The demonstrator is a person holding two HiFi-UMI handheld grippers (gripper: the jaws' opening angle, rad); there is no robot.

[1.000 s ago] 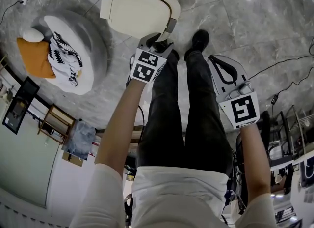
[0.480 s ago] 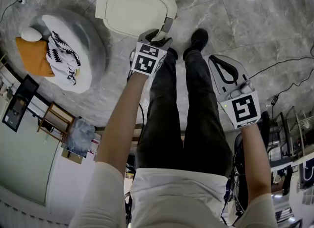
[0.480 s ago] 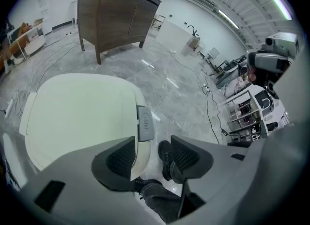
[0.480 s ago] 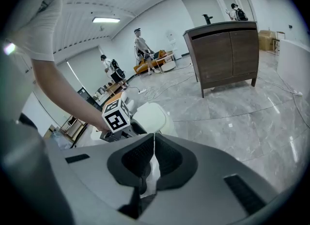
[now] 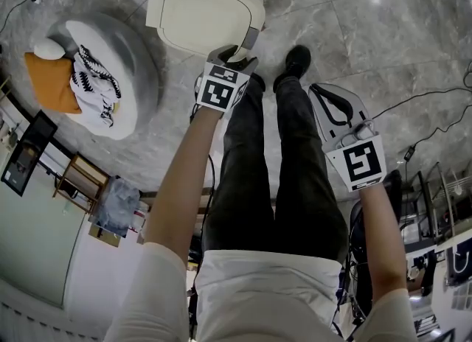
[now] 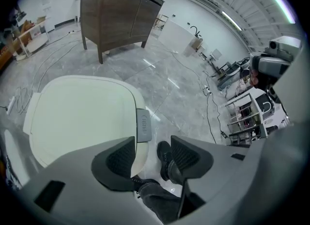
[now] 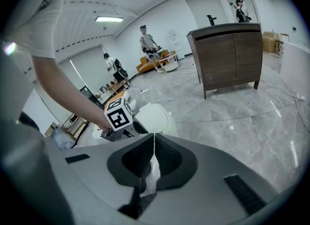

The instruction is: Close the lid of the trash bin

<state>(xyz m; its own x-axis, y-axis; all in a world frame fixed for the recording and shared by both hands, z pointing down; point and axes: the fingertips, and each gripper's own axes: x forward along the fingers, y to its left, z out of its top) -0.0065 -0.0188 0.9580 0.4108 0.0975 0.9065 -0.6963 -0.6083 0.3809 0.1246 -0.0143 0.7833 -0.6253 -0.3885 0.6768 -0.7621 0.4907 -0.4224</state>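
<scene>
1. Marble floor: the cream trash bin stands on it at 11 o'clock in the head view, just beyond the person's shoes.
2. Lid: it appears to lie flat on the bin. I cannot tell whether it is latched.
3. Left claw: spread and pinching nothing, it hovers just beside the lid's 4 o'clock edge.
4. Right claw: pressed together and empty, held well apart from the bin at 3 o'clock.
5. Grey tab: the best move is probably to press one claw tip flat on the lid beside this tab, not on it. That should seat the lid evenly without popping it open.
</scene>
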